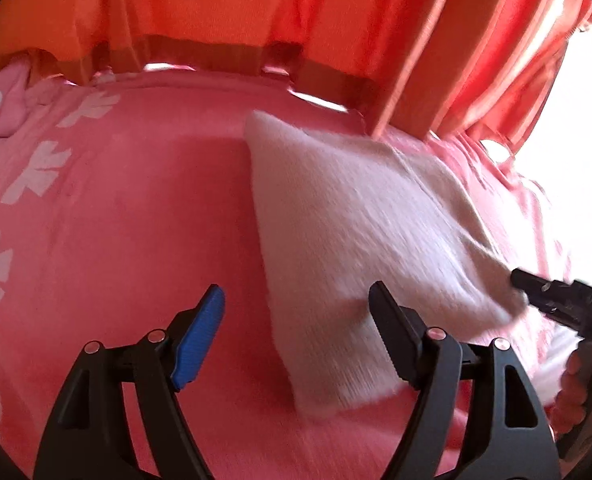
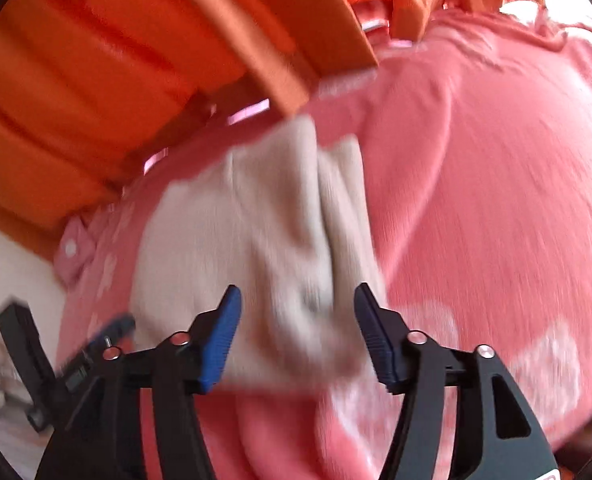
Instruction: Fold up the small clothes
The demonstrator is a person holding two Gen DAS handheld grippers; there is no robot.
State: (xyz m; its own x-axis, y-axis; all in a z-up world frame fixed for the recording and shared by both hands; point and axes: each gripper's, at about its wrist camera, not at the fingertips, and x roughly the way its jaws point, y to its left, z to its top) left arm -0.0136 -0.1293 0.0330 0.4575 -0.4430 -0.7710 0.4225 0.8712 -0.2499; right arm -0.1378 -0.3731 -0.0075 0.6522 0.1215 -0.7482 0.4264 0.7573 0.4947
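White knit garment (image 1: 360, 216) is lying on pink bedspread (image 1: 136, 200), long axis running toward the curtain (image 1: 256, 8). Right gripper (image 2: 296, 336) is hovering nearer, over its near end; both it & left gripper (image 1: 296, 332) are gaping, holding nothing.

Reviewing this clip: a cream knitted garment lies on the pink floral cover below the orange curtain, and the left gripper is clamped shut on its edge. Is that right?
Not quite. The left gripper is open, its jaws spread with nothing pinched, as the left wrist view shows. The rest holds: the cream knitted garment lies on the pink floral cover below the orange curtain.
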